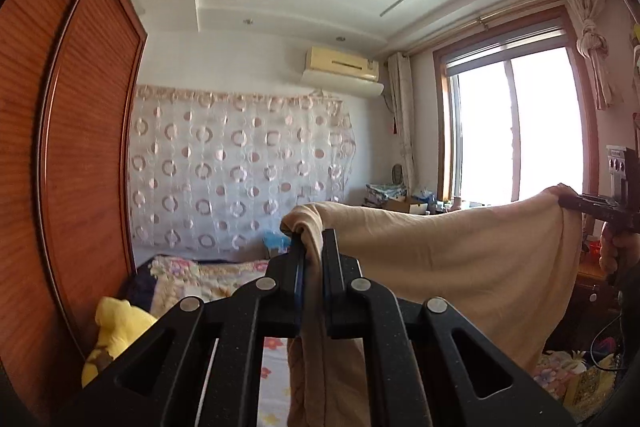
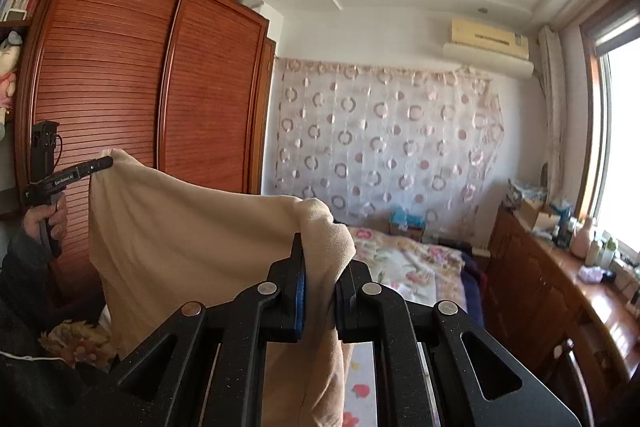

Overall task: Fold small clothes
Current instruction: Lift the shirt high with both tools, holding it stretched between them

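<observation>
We hold the beige garment (image 1: 460, 255) stretched in the air above the bed (image 2: 408, 267), left gripper (image 1: 314, 247) and right gripper (image 2: 320, 259) each clamped on an upper corner; its lower edge is cut off from view.

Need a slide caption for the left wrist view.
Left gripper and right gripper each pinch the beige garment, stretched above the bed.

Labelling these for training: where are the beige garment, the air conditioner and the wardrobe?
beige garment (image 1: 460, 251), left wrist view, stretched middle.
air conditioner (image 2: 486, 37), right wrist view, front panel.
wardrobe (image 2: 120, 67), right wrist view, left slatted door.
</observation>
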Available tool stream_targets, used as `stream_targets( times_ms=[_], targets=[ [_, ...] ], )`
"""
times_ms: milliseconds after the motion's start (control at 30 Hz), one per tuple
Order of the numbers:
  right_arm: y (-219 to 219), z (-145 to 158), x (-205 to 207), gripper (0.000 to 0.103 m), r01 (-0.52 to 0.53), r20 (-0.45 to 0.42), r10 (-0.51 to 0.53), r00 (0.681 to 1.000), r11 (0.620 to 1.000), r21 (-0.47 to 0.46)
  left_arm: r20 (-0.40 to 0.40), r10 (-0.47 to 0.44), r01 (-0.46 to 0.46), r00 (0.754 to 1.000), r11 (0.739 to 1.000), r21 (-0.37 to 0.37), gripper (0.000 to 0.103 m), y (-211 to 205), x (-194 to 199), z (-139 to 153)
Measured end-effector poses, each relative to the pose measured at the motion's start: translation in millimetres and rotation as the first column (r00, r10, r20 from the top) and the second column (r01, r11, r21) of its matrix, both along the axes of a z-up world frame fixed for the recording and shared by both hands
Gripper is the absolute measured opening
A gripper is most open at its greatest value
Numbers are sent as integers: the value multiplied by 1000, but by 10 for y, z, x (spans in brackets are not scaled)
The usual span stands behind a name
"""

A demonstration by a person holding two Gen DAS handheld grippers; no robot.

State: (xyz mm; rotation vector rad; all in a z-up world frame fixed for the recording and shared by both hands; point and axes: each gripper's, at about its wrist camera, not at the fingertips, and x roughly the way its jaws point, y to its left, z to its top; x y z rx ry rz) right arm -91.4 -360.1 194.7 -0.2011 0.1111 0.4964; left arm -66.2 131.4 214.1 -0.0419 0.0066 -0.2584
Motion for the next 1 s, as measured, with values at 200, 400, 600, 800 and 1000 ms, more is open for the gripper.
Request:
stream_targets(
  times_ms=[200,400,600,800,1000],
  targets=[
    [6,578,-227,11,1,111,-1,994,1000,0,101,51,-53,994,998,17,8,110,-46,464],
    [56,988,-423,11,4,179,-4,984,1000,-2,167,93,-97,982,995,16,8,219,-125,755],
    [185,1083,-472,11,0,217,-1,976,1000,2,205,130,-136,970,991,15,8,237,-225,897],
    [211,618,109,11,32,145,-32,989,999,1,103,148,-152,984,988,36,8,200,288,630],
    [373,191,1151,11,54,4,-53,999,998,-34,-38,193,-189,980,977,99,8,188,1419,-92]
  ],
)
